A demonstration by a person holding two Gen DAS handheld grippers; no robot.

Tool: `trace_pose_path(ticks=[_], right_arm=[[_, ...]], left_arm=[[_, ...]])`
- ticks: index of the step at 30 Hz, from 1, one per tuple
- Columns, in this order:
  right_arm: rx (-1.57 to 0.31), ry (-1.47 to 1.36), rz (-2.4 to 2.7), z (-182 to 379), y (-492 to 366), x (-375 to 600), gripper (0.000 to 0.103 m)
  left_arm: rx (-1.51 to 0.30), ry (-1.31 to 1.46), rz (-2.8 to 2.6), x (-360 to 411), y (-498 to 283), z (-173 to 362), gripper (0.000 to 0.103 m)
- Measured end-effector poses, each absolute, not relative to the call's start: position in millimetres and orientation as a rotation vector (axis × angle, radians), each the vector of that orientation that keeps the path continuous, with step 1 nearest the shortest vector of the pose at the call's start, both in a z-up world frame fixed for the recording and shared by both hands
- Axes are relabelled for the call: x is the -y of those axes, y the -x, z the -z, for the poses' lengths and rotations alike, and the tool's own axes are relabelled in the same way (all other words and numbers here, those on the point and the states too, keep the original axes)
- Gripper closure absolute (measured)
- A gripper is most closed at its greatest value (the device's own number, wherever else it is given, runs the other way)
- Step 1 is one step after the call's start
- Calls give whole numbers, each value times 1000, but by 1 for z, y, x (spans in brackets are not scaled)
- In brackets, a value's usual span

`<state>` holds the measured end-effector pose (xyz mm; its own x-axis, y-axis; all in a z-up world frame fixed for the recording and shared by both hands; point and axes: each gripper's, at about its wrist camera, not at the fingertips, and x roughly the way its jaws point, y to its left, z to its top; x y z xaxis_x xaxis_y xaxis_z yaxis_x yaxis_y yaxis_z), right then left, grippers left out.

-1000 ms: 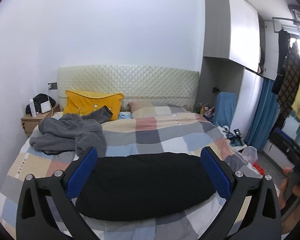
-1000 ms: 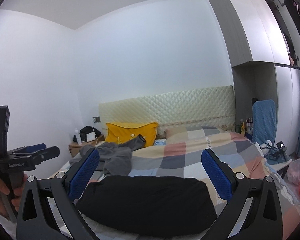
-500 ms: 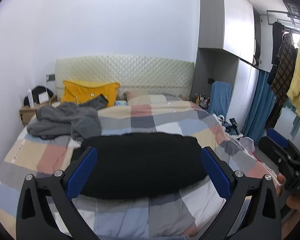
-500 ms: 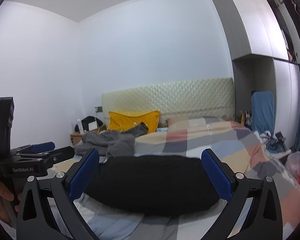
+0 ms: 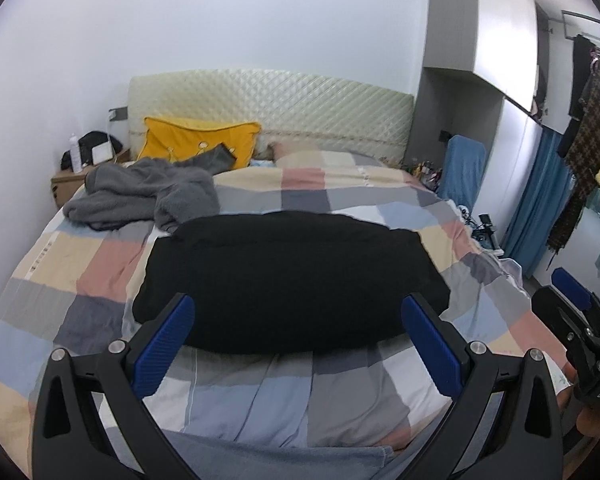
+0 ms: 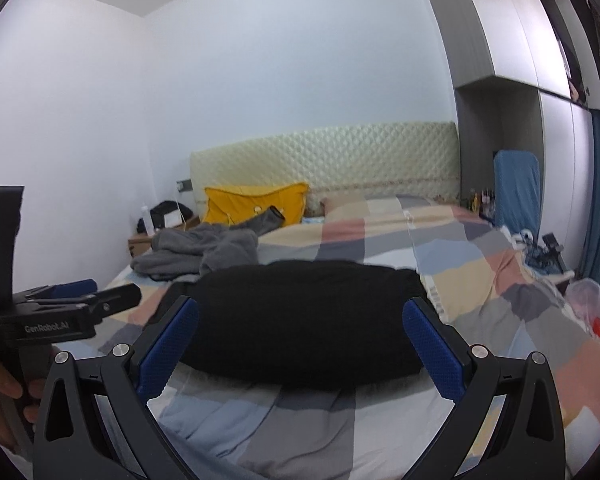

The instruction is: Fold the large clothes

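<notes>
White walls (image 5: 260, 20) fill the upper part of both views, meeting in a corner at upper left in the right wrist view, with a cream quilted headboard (image 5: 272, 108) across the middle and a bed under a checked cover (image 5: 312, 180) below it. At left centre stands a wooden nightstand (image 5: 66, 184); a yellow pillow (image 5: 196, 144) leans on the headboard. Along the right edge run grey cupboards (image 5: 500, 40), a blue curtain (image 5: 540, 196) and hanging clothes (image 5: 584, 128) — daylight glows there, upper right.

Bare checked patchwork quilt (image 5: 280, 392) lies at six o'clock of the folded black garment (image 5: 288, 280); crumpled grey fleece clothing (image 5: 148, 192) crowds its eleven o'clock.
</notes>
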<state>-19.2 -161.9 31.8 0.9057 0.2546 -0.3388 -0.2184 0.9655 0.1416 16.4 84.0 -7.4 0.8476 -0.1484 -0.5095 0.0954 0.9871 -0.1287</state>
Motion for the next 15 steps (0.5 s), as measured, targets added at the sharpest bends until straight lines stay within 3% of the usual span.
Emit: trace_pose_path(ticks=[15], right_arm=[[-408,-105,-234,-13,9,163,0]], left_arm=[[-602,88,75,-83,-18,24,0]])
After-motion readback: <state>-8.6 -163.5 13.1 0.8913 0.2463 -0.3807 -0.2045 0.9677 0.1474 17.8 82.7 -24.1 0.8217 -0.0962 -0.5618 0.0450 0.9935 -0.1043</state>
